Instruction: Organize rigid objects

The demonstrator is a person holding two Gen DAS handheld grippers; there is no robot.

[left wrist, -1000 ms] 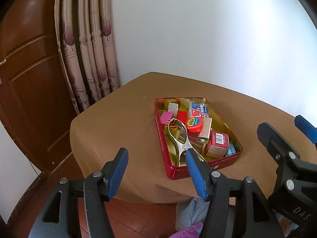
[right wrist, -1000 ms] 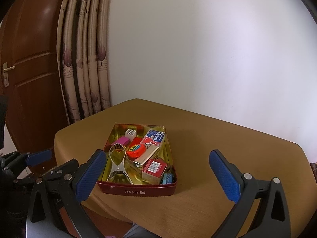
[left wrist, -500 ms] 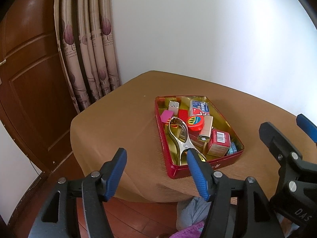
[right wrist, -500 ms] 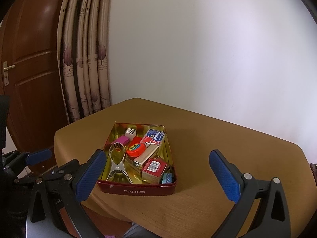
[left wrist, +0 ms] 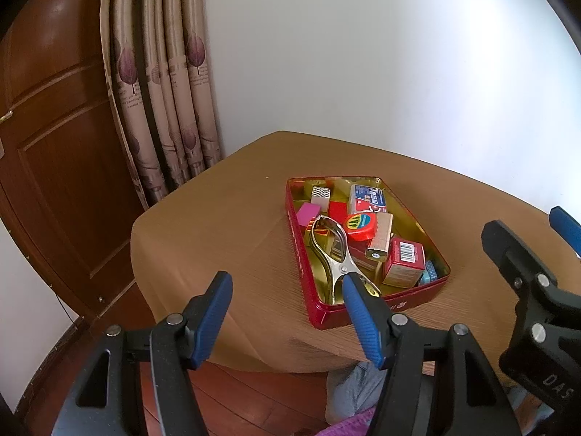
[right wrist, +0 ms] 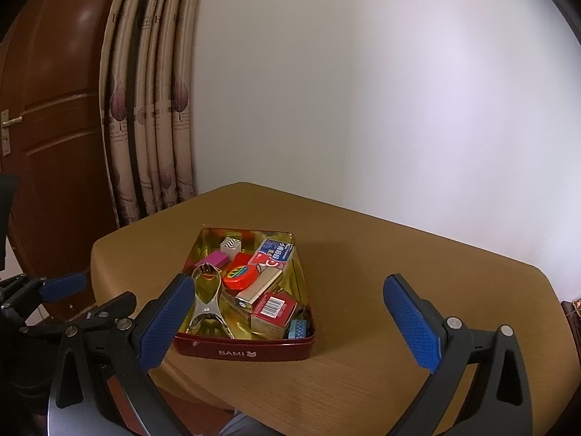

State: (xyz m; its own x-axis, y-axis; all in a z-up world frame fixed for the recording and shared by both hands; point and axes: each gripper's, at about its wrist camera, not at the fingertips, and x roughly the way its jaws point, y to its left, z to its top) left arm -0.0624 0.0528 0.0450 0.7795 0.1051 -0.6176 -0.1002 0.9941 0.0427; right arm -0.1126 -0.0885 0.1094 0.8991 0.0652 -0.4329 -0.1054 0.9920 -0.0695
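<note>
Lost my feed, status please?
Both tongs, left and right, open, empty. Red tin full, untouched on table. Nothing blocking.

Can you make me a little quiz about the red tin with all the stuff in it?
1. True or false: the red tin sits on the brown table with no lid on it.
2. What lies along the tin's left side in the right wrist view? A) silver metal tongs B) a spoon C) a pencil
3. Fill in: the round red tape measure has a ___ label on top.

The left gripper and the right gripper both have open jaws and hold nothing.

Key: 1 true; 2 A; 3 yellow
</note>
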